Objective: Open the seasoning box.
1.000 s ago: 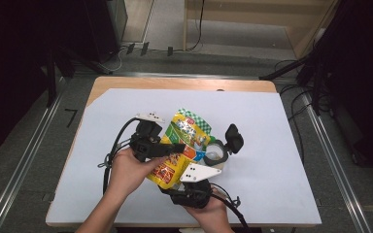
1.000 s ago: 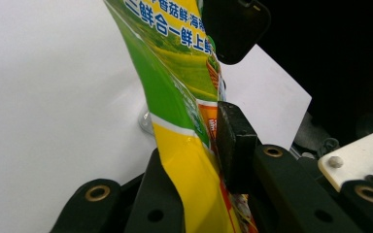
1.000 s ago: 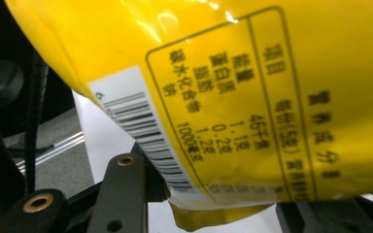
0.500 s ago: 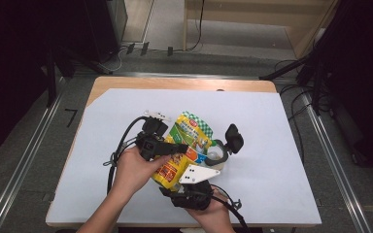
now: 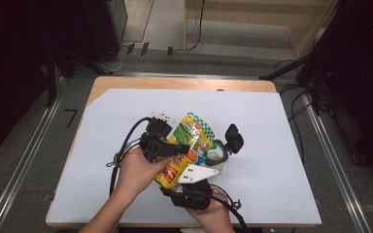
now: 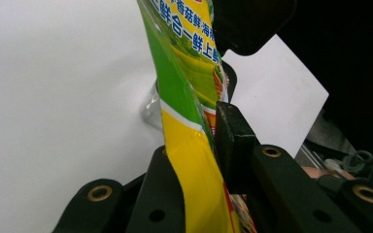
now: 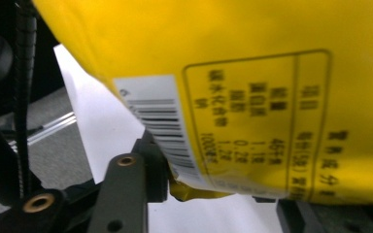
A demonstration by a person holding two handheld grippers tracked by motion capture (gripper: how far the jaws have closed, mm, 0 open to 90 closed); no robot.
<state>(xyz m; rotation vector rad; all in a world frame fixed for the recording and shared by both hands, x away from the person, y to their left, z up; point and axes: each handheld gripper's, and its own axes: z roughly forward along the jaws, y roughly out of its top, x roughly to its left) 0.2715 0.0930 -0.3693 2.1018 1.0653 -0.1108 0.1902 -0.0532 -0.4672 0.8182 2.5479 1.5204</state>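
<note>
While both hands work at the lower middle of the high view, the left gripper (image 5: 167,145) sits just left of centre, its jaws clamped on a yellow-and-green pouch (image 5: 187,148). From the left gripper view, the pouch (image 6: 189,121) stands edge-on between the two black jaws, the right pad pressed flat against its printed face, the left jaw tight on the other side; the pouch runs from the bottom centre of that frame to the top.

Right gripper (image 5: 194,187): lower centre of the high view, below the pouch, with its grey plate (image 5: 196,174) just under the pouch's yellow end. Its jaws have just been closing. From the right gripper view, the pouch's yellow back (image 7: 252,97), with barcode and nutrition panel, hangs between the jaws; the left pad touches the crumpled lower corner at the bottom centre of that frame. Whether the right jaw presses on the pouch cannot be told, as the pouch hides it.

Left hand (image 5: 138,170): wrapped round the left gripper's body, lower left of centre in the high view. Right hand (image 5: 213,211): at the bottom edge.

Clear round container (image 5: 214,153): just right of the pouch, touching or partly under it. Black piece (image 5: 233,137): just right of that container.

White sheet (image 5: 272,145): covers the wooden table (image 5: 175,83), whose bare edge shows along the top.
</note>
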